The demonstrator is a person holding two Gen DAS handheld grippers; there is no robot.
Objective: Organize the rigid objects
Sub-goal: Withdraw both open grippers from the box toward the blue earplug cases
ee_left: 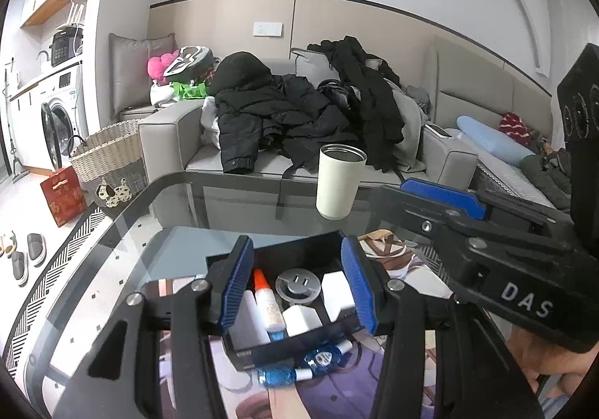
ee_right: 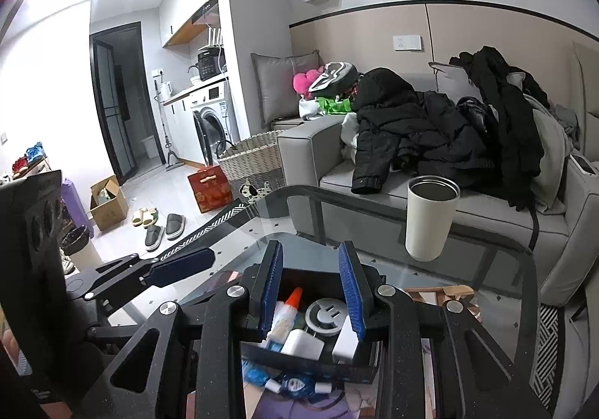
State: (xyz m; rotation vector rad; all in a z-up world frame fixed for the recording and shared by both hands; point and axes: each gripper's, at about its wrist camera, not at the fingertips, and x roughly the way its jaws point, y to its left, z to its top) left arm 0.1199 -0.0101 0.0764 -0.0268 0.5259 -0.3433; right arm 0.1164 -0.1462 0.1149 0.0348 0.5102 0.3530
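A black open box (ee_left: 299, 248) sits on the glass table (ee_left: 179, 243). It holds an orange-capped glue bottle (ee_left: 266, 301), a grey round socket plug (ee_left: 298, 285) and white adapters (ee_left: 301, 319). Two small blue bottles (ee_left: 305, 366) lie on the table just in front of the box. My left gripper (ee_left: 297, 288) is open, its blue pads on either side of the box, empty. My right gripper (ee_right: 313, 297) is also open and hovers over the same box (ee_right: 310, 368); the glue bottle (ee_right: 286, 314), plug (ee_right: 325, 316) and blue bottles (ee_right: 288, 383) show between its fingers.
A cream tumbler (ee_left: 338, 181) stands open at the table's far edge, also in the right wrist view (ee_right: 430, 216). Behind is a grey sofa (ee_left: 224, 164) piled with dark clothes. A wicker basket (ee_left: 108, 153), red box (ee_left: 63, 194) and slippers (ee_left: 28, 256) are on the floor to the left.
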